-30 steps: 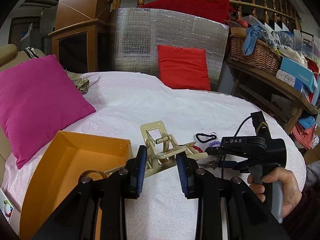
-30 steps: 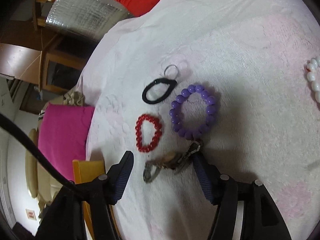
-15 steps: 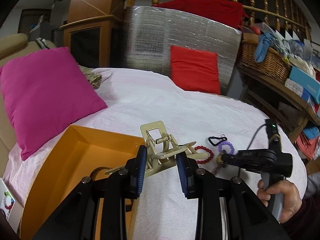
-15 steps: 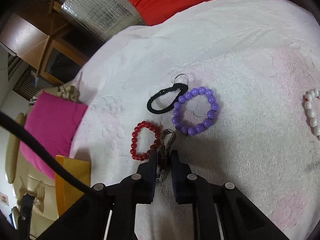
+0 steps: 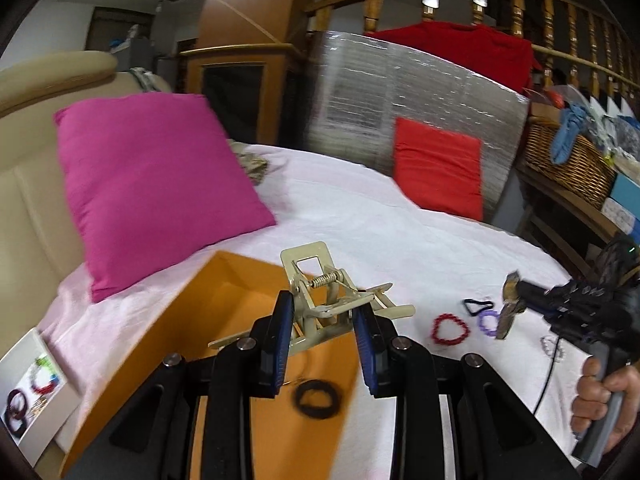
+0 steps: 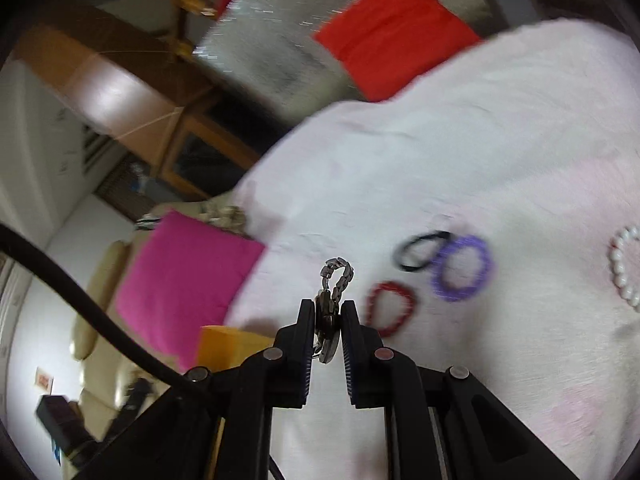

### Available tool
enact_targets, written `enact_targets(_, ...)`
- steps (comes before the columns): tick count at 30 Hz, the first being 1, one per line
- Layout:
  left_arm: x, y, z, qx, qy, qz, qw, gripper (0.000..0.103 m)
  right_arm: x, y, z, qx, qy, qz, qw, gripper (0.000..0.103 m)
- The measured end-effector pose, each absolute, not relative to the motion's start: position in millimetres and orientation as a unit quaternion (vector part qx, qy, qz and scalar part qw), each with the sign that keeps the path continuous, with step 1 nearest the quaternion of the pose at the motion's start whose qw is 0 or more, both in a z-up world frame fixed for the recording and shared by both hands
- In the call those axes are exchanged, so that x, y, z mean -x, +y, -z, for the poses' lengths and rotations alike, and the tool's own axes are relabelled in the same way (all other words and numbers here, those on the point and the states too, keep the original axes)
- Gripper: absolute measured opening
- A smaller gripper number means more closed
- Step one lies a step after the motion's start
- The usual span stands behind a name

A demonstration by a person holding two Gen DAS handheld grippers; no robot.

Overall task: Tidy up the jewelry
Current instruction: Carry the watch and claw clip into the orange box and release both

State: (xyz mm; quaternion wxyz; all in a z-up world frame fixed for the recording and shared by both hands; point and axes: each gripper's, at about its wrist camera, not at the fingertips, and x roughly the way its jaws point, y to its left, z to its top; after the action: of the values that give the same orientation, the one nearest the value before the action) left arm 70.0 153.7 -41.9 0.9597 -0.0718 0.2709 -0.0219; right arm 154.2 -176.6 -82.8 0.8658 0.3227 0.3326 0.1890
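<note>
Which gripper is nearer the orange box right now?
Left. The left gripper hangs over the orange box, clamping a beige clip; the right gripper holds a watch above the bracelets, well aside.

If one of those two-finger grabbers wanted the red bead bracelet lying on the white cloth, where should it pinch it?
Probably from above, jaws straddling one side of the red bead bracelet: one finger inside the loop, one outside. It lies flat on the white cloth, so only the bead strand offers a hold. Its left side seems best, since the purple bead bracelet lies to the upper right.
</note>
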Motion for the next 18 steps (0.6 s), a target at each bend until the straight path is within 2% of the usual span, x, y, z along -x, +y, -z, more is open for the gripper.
enact_targets(5, -45, 189, 54, 0.079, 0.286, -0.051, 0.954, 0.031, -141, -104, 65, -0.274, 0.331, -0.271, 0.861, 0.015)
enact_targets(9, -40, 219, 77, 0.112, 0.334, -0.096, 0.931, 0.031, -129, -43, 66, -0.227, 0.344, -0.324, 0.852, 0.015)
enact_targets(13, -38, 242, 99, 0.156, 0.379, -0.121, 0.904, 0.031, -120, 16, 81, -0.186, 0.371, -0.359, 0.836, 0.015)
enact_targets(18, -41, 252, 117, 0.158, 0.419, -0.147, 0.882, 0.031, -113, 69, 109, -0.123, 0.416, -0.362, 0.825, 0.015)
